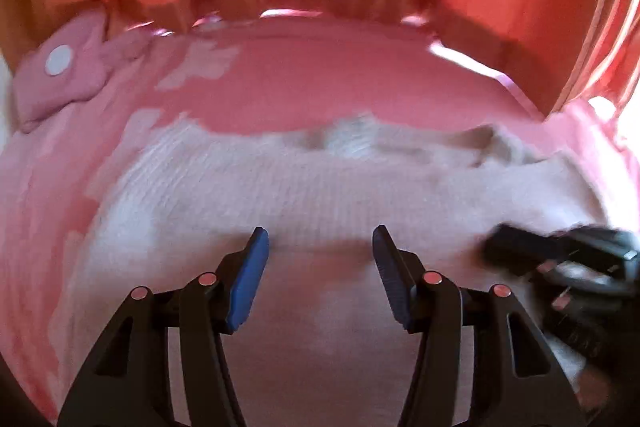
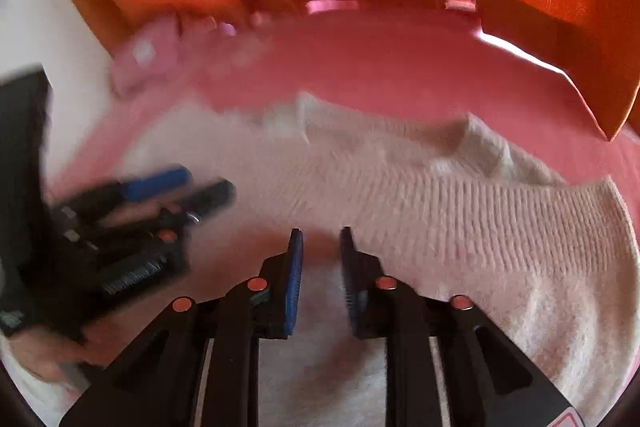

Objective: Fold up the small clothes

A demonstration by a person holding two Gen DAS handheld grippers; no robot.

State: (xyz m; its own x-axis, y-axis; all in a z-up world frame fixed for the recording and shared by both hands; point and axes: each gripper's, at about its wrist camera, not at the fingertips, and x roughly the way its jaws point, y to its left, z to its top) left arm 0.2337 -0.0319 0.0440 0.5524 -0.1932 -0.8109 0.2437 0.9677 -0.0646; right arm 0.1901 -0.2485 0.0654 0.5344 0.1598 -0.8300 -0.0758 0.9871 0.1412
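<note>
Warm red-tinted light, strong motion blur, fisheye-bent edges, right-side glare.

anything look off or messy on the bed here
The cream knit garment is not lying flat: its far edge is bunched into peaks and folds on the pink bedsheet. A pink cushion sits slumped at the far left corner. Both views are motion-blurred; nothing looks spilled or damaged.

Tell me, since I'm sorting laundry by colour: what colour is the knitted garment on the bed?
Cream, with a ribbed knit; the right wrist view shows it best.
</note>
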